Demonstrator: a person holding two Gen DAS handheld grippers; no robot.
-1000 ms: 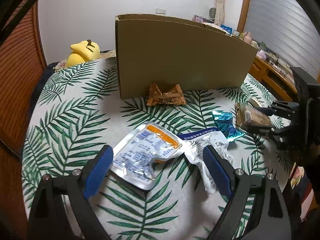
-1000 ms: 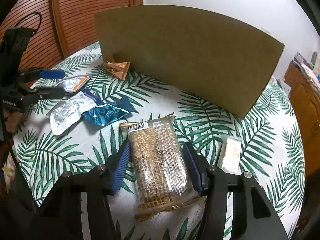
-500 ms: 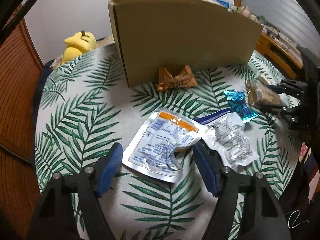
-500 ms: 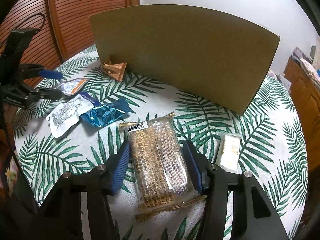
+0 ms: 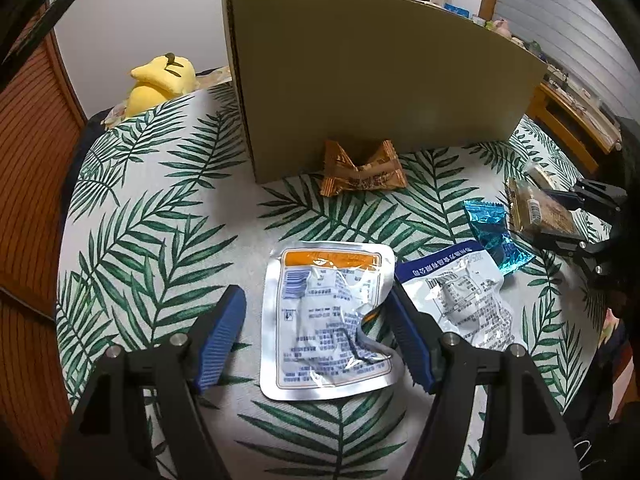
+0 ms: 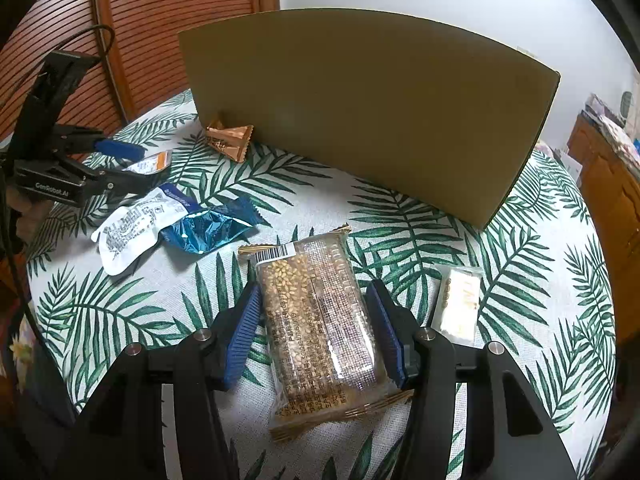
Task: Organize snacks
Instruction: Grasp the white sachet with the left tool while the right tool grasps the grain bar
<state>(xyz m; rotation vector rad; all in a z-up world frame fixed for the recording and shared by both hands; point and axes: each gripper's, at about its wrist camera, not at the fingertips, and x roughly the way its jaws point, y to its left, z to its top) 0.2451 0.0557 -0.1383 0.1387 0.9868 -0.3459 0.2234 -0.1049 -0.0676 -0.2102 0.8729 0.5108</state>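
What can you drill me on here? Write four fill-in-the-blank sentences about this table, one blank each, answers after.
1. The grain bar between the fingers of the right gripper carries a printed ____ at its far end.
2. The silver pouch between the fingers of the left gripper has an ____ band along its top.
3. The brown candy wrapper lies at the foot of the ____ box.
4. The plush toy beyond the table's edge is ____.

Missing words: barcode; orange; cardboard; yellow.
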